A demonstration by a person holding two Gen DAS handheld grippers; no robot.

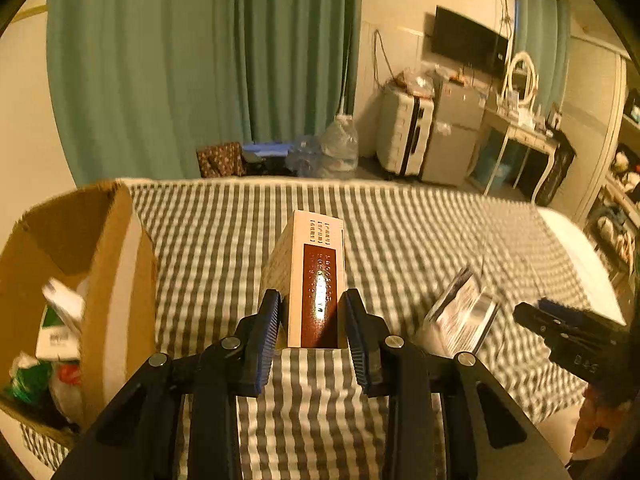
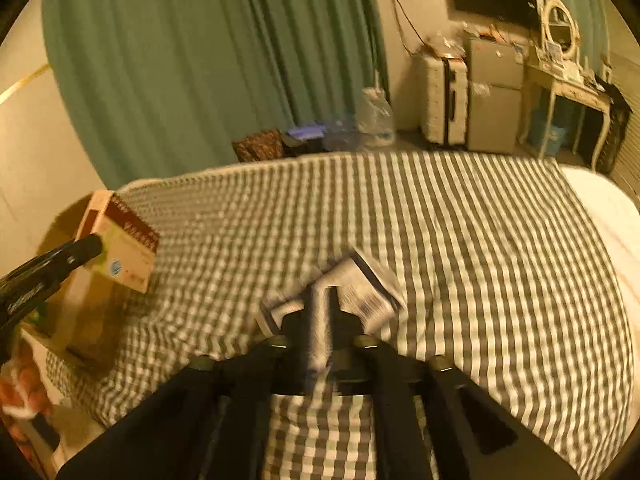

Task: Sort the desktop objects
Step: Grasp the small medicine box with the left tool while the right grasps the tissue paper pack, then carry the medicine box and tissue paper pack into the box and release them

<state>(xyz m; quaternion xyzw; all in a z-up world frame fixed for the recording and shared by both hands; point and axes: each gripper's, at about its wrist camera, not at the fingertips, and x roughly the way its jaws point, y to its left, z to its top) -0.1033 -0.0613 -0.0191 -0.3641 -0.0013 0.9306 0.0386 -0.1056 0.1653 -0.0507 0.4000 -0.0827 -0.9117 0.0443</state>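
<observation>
My left gripper (image 1: 312, 312) is shut on a cream and maroon box (image 1: 316, 280) and holds it above the checked cloth, to the right of an open cardboard carton (image 1: 116, 280). The box also shows in the right wrist view (image 2: 124, 244), held near the carton (image 2: 88, 304). My right gripper (image 2: 324, 320) is shut on a silvery foil packet (image 2: 352, 284), blurred by motion. In the left wrist view the packet (image 1: 460, 312) hangs just left of the right gripper (image 1: 524, 312).
The carton holds several small packages (image 1: 60, 320). The grey-and-white checked cloth (image 1: 400, 232) covers the surface, with a bare white edge (image 2: 600, 200) at the right. Green curtains, a suitcase and a dressing table stand beyond.
</observation>
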